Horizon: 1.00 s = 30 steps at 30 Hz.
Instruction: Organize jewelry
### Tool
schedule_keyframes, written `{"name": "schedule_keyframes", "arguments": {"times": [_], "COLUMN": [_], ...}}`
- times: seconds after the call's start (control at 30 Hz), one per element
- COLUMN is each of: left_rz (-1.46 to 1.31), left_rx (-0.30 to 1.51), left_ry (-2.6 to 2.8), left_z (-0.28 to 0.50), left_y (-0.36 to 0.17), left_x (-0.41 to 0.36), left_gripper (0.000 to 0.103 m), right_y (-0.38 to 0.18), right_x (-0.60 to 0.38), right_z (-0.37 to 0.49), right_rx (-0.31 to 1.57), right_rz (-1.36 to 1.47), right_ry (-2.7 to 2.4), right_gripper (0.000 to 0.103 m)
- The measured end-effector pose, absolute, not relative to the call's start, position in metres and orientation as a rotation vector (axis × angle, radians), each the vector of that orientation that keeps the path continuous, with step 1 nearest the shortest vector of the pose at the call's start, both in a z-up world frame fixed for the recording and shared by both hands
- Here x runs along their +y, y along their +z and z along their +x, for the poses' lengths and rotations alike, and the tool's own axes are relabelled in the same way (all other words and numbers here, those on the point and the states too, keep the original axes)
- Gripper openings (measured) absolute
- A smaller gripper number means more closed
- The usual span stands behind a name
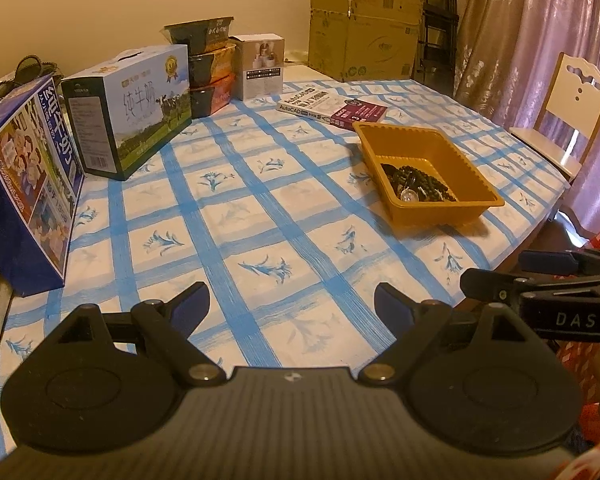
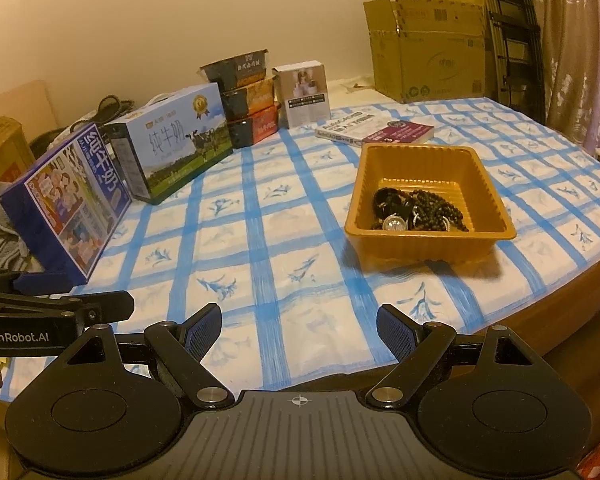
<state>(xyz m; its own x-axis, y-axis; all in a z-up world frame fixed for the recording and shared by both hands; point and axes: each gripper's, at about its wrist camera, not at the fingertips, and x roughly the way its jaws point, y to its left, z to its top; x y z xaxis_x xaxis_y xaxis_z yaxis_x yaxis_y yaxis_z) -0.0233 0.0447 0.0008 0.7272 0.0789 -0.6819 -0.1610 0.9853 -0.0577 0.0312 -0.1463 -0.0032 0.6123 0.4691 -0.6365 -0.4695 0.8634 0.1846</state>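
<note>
left gripper (image 1: 292,300) fingers spread and empty, right gripper (image 2: 299,322) likewise, dark bead jewelry (image 2: 420,210) heaped in orange tray (image 2: 428,158)

Both views looked forward and downward along their own fingers from the near edge of the checked tablecloth (image 1: 236,216). The left wrist view sat left of the orange tray (image 1: 428,172), which lay ahead and to its right, well apart. The right wrist view sat more squarely before the orange tray (image 2: 428,200) and somewhat nearer. Both shared the tray, the book (image 2: 376,132) behind it, the milk cartons (image 2: 172,140) far to its left and the cardboard box (image 1: 364,28) beyond.
</note>
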Motion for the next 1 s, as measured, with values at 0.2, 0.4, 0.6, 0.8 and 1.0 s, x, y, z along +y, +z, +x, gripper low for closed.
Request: {"name": "schedule_keyframes", "arguments": {"times": [0.2,0.4,0.6,0.8,1.0], "left_rz": [-0.118,-0.118,-0.117,-0.117,-0.117], "left_rx": [0.748,0.748,0.748,0.748,0.748], "left_ry": [0.13,0.131,0.131,0.131,0.131], "left_z": [-0.0223,-0.022,-0.0221,-0.022,-0.0218], "left_y": [-0.0003,-0.0006,-0.0001,-0.0002,-0.0005], "left_x": [0.0445,0.0442,0.0441,0.044,0.0437], "left_gripper": [0.088,0.088,0.088,0.088,0.088], "right_y": [-0.0061,-0.0071,-0.0072,-0.0072,-0.0073], "right_x": [-0.1454,-0.1451,-0.1462,-0.1465,-0.1466], "right_z": [0.0334,0.0339,0.0349,0.035,0.035], "right_rx": [0.74,0.74,0.739,0.738,0.739], "right_rz": [-0.002,0.001,0.004,0.003,0.003], "right_ry": [0.544,0.542,0.54,0.541,0.54], "right_gripper": [0.084,0.084,0.084,0.084,0.084]}}
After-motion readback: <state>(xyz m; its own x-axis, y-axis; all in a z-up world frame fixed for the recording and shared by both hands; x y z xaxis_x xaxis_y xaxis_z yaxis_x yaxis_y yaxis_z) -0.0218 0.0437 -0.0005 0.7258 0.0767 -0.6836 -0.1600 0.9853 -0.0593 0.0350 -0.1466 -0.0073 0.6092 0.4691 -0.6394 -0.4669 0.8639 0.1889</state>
